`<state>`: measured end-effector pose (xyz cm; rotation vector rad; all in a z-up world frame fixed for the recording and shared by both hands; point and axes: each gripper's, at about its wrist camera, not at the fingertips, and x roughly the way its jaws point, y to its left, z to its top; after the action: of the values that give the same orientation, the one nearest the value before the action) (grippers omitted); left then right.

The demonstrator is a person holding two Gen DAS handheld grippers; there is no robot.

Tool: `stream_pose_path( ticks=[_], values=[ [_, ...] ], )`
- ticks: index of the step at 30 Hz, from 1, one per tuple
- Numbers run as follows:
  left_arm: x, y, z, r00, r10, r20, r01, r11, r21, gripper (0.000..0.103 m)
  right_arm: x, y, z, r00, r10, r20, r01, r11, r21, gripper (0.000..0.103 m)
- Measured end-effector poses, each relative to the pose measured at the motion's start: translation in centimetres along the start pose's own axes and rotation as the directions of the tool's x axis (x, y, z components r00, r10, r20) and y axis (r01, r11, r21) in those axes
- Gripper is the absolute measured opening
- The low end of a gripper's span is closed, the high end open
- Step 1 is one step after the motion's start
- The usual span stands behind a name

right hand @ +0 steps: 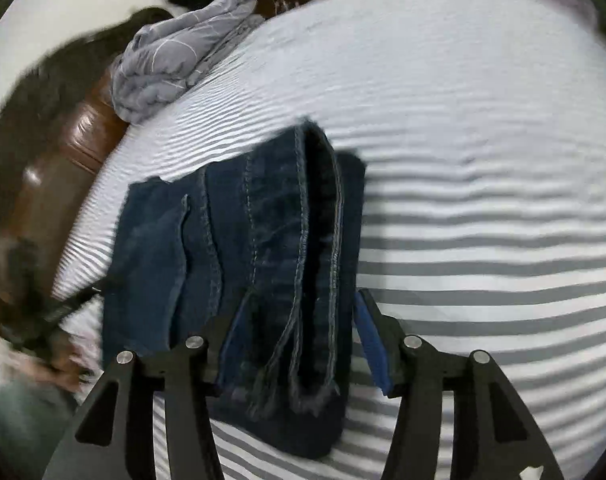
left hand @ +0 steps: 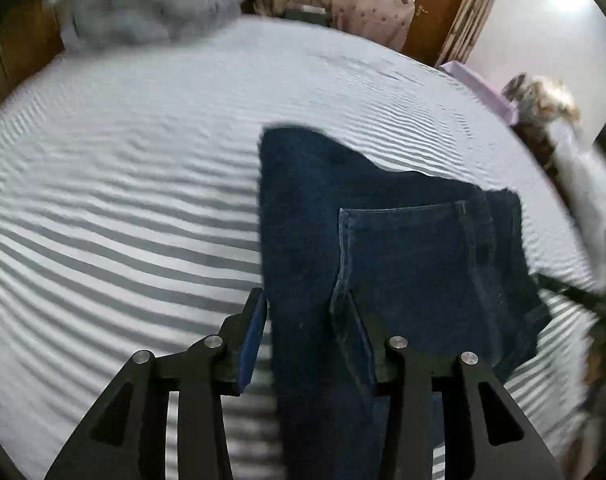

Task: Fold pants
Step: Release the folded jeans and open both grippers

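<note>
Dark blue denim pants [left hand: 403, 240] lie folded on a grey-and-white striped bedsheet [left hand: 123, 160]. My left gripper [left hand: 303, 296] stands open over the near left edge of the pants. Denim runs up between its jaws, and the left pad sits just off the cloth. In the right wrist view the pants [right hand: 263, 220] show stitched hems and a folded leg. My right gripper [right hand: 303, 292] is open as well. The hem end lies between its jaws, with a gap on the right side.
A crumpled grey quilt [right hand: 175, 56] lies at the far corner of the bed beside a brown padded headboard [right hand: 63, 160]. A lilac item [left hand: 479, 84] sits at the bed's right edge, with a wooden door [left hand: 439, 8] beyond. Striped sheet [right hand: 483, 160] spreads around the pants.
</note>
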<state>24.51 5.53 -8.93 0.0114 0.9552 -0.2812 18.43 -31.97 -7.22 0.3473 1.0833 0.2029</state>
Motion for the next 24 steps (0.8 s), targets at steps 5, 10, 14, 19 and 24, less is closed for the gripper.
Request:
stream_pose_path(
  ticks=[5,10,14,19,24],
  values=[
    [-3.3,-2.9,-2.2,0.988,0.152,0.041,-0.154,0.985,0.076,0.048,-3.0,5.1,-1.6,0.992,-0.102,0.076,0.115,0.975,-0.192,0.049],
    [-3.6,-4.5,-5.5,0.974,0.224,-0.026,-0.222,0.973,0.059,0.048,-1.5,7.5,-2.8,0.986,-0.166,0.035,0.169,0.961,-0.218,0.05],
    [-1.7,-5.3,-6.8,0.959,0.275,-0.066,-0.272,0.961,0.058,0.048,1.0,8.3,-2.6,0.967,-0.254,0.013,0.25,0.939,-0.237,0.051],
    [0.0,-4.1,-7.0,0.961,0.26,-0.09,-0.259,0.966,0.029,0.048,2.7,6.9,-2.4,0.964,-0.26,-0.048,0.246,0.95,-0.192,0.053],
    [0.4,-4.9,-7.1,0.954,0.294,-0.063,-0.291,0.955,0.065,0.049,3.0,7.3,-2.4,0.956,-0.291,-0.027,0.28,0.938,-0.207,0.054]
  ],
)
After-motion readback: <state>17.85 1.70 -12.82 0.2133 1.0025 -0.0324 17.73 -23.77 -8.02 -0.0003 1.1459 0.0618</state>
